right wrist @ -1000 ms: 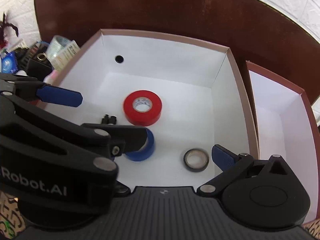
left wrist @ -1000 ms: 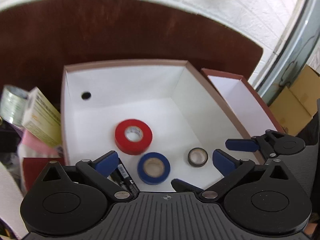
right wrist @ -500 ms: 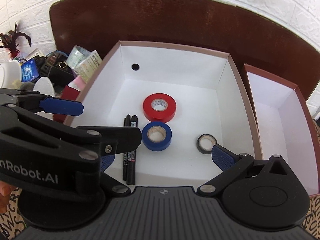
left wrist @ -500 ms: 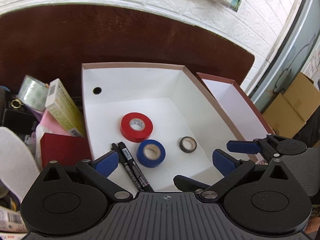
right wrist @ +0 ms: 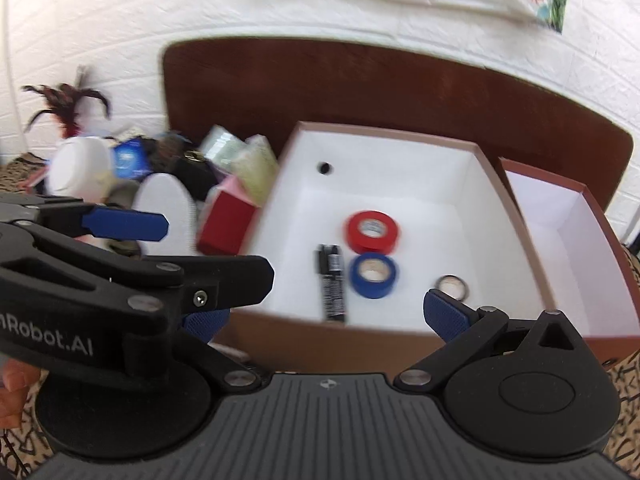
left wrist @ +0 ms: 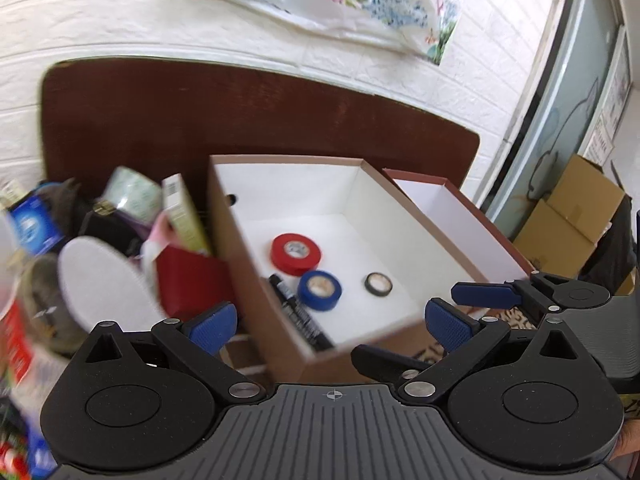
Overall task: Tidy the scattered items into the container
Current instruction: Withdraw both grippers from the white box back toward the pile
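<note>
Both grippers, left [left wrist: 330, 320] and right [right wrist: 326, 316], hung spread and empty before the white-lined box [right wrist: 400, 184]. Inside it lay a red tape roll [right wrist: 373, 232], a blue tape roll [right wrist: 373, 275], a small black tape roll [right wrist: 452, 286] and two black markers [right wrist: 332, 282] side by side
</note>
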Motion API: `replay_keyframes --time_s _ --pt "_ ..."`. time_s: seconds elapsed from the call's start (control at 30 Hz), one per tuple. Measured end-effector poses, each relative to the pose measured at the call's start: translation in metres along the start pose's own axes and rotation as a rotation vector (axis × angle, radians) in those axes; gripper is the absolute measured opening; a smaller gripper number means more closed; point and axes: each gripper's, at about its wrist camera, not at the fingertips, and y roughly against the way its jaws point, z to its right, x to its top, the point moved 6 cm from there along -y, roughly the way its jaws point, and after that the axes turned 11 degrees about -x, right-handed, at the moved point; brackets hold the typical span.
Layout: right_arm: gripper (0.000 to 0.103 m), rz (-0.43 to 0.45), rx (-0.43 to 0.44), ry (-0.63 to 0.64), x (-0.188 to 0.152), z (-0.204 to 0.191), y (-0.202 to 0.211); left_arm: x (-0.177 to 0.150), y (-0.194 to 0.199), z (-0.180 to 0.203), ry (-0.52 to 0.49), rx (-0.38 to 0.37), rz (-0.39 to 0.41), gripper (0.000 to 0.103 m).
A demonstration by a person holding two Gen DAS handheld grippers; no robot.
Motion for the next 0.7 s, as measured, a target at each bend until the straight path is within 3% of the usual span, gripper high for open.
replay_keyframes --time_s 0.2,0.3,0.43,0.57,0.7 --pt "0.103 0.067 0.035 0.010 -0.043 -0.052 0.030 -0.063 0.052 -0.029 0.054 0.049 0.047 0.103" --pt "0.103 0.043 0.073 -0.022 -0.069 -0.077 0.034 -0.096 0.072 -0.044 0.090 0.088 0.054 0.103" --pt "0.103 0.014 0.084 -0.001 -0.104 -0.111 0.034 -0.131 0.092 -0.061 0.050 0.175 0.023 0.103" --pt "0.103 -0.048 0.112 0.010 -0.124 -0.136 0.025 -0.153 0.106 -0.085 0.055 0.252 -0.002 0.103" --pt "0.102 -0.034 0.115 0.012 -0.124 -0.150 0.025 -0.157 0.120 -0.105 0.072 0.283 0.015 0.103"
